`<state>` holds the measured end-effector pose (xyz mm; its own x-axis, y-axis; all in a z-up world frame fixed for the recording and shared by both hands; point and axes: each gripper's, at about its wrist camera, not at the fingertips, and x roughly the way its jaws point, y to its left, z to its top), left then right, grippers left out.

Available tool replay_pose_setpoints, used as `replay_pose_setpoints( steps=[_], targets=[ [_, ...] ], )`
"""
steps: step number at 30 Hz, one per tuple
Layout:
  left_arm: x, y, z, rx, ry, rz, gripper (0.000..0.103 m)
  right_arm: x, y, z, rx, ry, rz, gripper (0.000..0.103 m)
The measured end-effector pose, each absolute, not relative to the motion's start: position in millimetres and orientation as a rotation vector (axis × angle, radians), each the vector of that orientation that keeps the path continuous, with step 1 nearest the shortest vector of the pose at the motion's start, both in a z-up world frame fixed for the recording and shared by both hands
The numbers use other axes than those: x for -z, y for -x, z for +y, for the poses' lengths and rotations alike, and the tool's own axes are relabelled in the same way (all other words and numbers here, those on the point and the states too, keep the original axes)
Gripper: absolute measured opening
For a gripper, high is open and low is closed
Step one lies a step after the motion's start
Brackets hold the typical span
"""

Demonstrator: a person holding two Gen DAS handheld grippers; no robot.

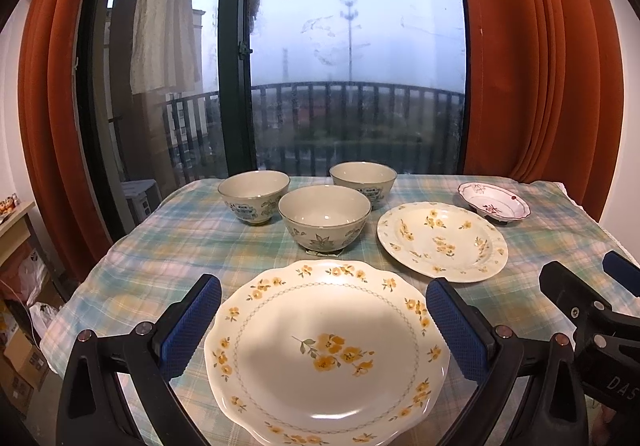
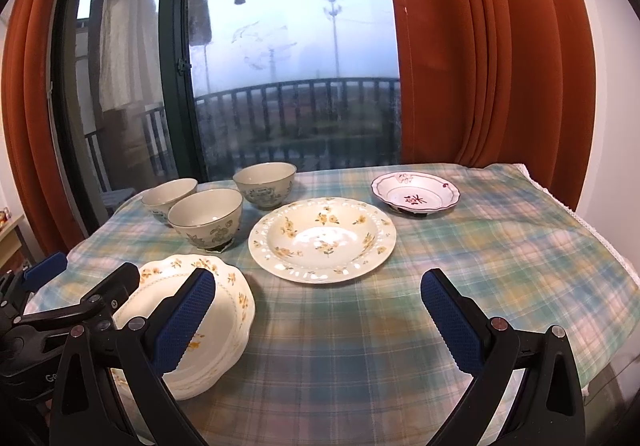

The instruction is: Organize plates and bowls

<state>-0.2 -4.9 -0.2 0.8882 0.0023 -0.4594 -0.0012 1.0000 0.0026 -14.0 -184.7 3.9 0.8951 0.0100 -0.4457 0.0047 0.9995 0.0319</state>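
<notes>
Here, both my claws hover spread over a plaid-clothed table [image 2: 500,246] set with dishes.

My left claw [image 1: 324,322] brackets the scalloped yellow-flowered plate [image 1: 326,354]; beyond stand three bowls [image 1: 324,217], a pierced-rim plate [image 2: 322,238], a small red-flowered dish [image 2: 416,191]. My right claw [image 2: 318,322] holds nothing.

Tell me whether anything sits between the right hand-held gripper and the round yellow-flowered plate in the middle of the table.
Nothing visible does. The right hand-held gripper hangs open over bare plaid tablecloth, and the round yellow-flowered plate lies straight ahead. The scalloped plate stack sits off to its left, the bowls behind.
</notes>
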Motion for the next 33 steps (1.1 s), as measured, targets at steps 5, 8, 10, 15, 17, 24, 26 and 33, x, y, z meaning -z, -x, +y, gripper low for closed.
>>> replay_pose_setpoints(
  steps=[5, 8, 10, 15, 17, 24, 26, 33],
  targets=[
    [-0.2, 1.1, -5.5, 0.000, -0.007, 0.473, 0.102, -5.4, 14.5, -184.8, -0.002, -0.036, 0.460, 0.103],
    [0.3, 1.8, -5.0, 0.002, -0.005, 0.473, 0.102, -5.9, 14.7, -184.8, 0.003, -0.034, 0.459, 0.103],
    [0.5, 1.9, -4.5, 0.004, -0.004, 0.474, 0.102, -5.8, 15.3, -184.7, 0.003, -0.035, 0.458, 0.103],
    [1.6, 2.0, -6.5, 0.004, -0.005, 0.475, 0.102, -6.4, 17.0, -184.4, 0.008, -0.030, 0.459, 0.103],
    [2.1, 1.7, -7.4, 0.005, -0.005, 0.477, 0.102, -7.1, 16.6, -184.6, 0.008, -0.031, 0.458, 0.103],
    [2.7, 2.2, -8.7, 0.006, -0.006, 0.481, 0.102, -6.4, 16.8, -184.5, 0.008, -0.037, 0.459, 0.103],
    [2.8, 2.5, -9.2, 0.004, -0.007, 0.480, 0.102, -6.5, 16.9, -185.6, 0.006, -0.041, 0.465, 0.103],
    [2.5, 2.2, -8.5, 0.006, -0.006, 0.480, 0.102, -5.9, 16.8, -185.9, 0.005, -0.045, 0.468, 0.103]
  ],
)
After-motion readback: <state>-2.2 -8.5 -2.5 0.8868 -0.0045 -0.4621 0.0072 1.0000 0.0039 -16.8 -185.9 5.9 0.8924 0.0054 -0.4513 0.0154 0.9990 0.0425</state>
